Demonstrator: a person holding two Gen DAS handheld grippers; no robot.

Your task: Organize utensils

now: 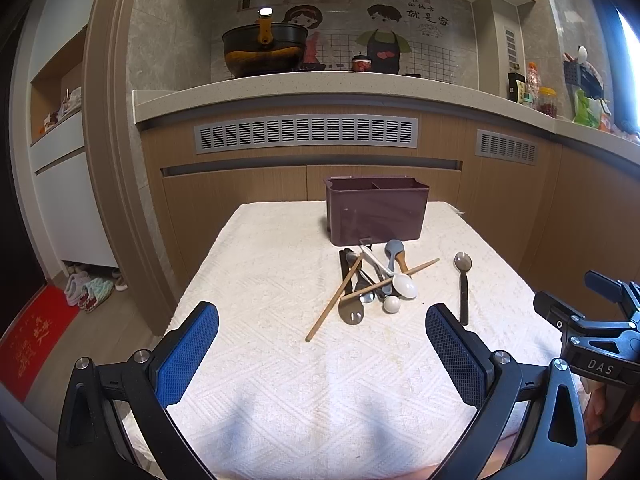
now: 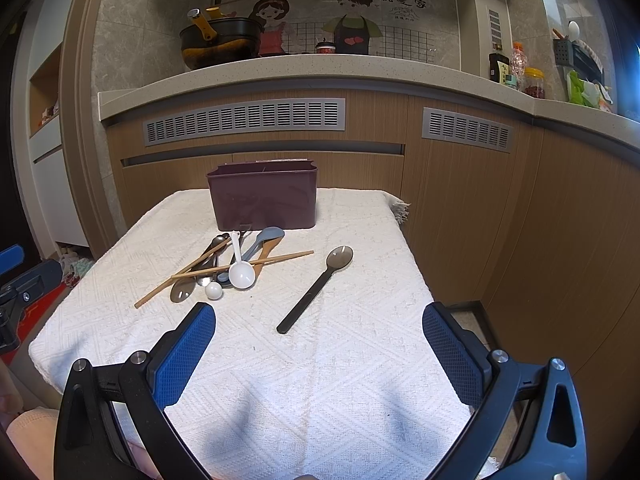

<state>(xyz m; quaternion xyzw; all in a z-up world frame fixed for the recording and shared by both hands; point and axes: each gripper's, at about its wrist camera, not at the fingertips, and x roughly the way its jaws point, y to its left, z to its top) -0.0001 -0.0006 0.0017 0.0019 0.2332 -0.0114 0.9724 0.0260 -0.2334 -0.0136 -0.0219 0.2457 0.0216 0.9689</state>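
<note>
A dark maroon utensil holder [image 1: 376, 210] [image 2: 264, 196] with two compartments stands at the far end of the white-cloth table [image 1: 280, 360] [image 2: 360, 380]. In front of it lies a pile of utensils [image 1: 372, 280] [image 2: 228, 264]: wooden chopsticks [image 1: 334, 300], a white spoon [image 2: 241, 272], a grey spatula [image 2: 266, 238] and metal spoons. A dark long-handled spoon [image 1: 463, 284] [image 2: 316, 286] lies apart to the right. My left gripper [image 1: 322, 320] is open and empty, short of the pile. My right gripper [image 2: 319, 320] is open and empty, near the dark spoon's handle.
Wooden kitchen cabinets [image 1: 304, 184] with a stone counter [image 2: 320, 68] stand behind the table. A black wok [image 1: 264, 50] and jars [image 2: 534, 82] sit on the counter. The floor at left holds slippers [image 1: 90, 288] and a red mat [image 1: 28, 344].
</note>
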